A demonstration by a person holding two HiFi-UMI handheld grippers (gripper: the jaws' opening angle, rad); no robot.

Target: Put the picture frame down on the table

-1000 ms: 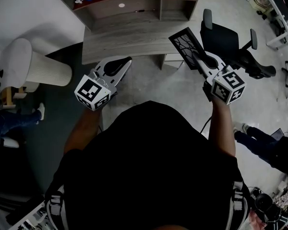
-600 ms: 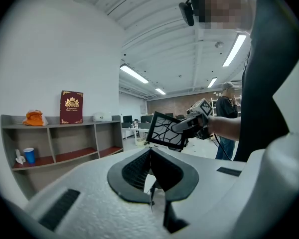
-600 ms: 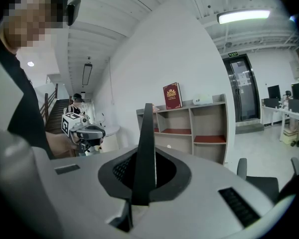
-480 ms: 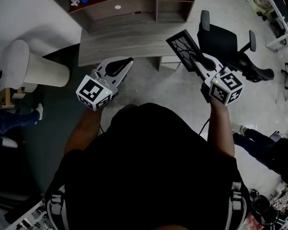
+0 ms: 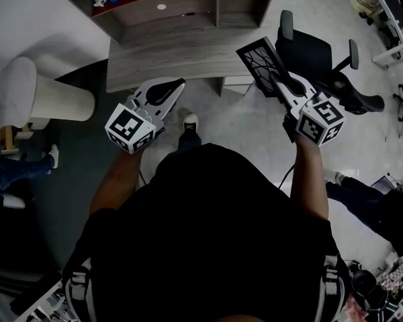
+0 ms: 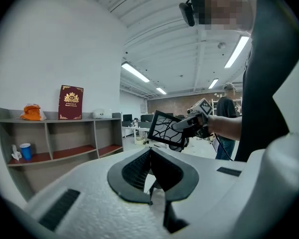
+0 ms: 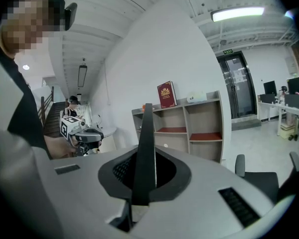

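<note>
Right gripper view | right gripper (image 7: 144, 171) clamped on picture frame (image 7: 148, 126); left gripper view | left gripper (image 6: 150, 153) closed, empty

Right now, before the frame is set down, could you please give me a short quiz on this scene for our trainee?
1. True or false: the black rectangular picture frame with a pale branching pattern already lies on the grey wood-grain table.
2. Which one holds the frame? A) the left gripper B) the right gripper C) neither
3. Fill in: the left gripper's jaws are together, with ______ between them.

Key
1. False; it is held up off the table.
2. B; its jaws are closed on the frame's edge.
3. nothing
</note>
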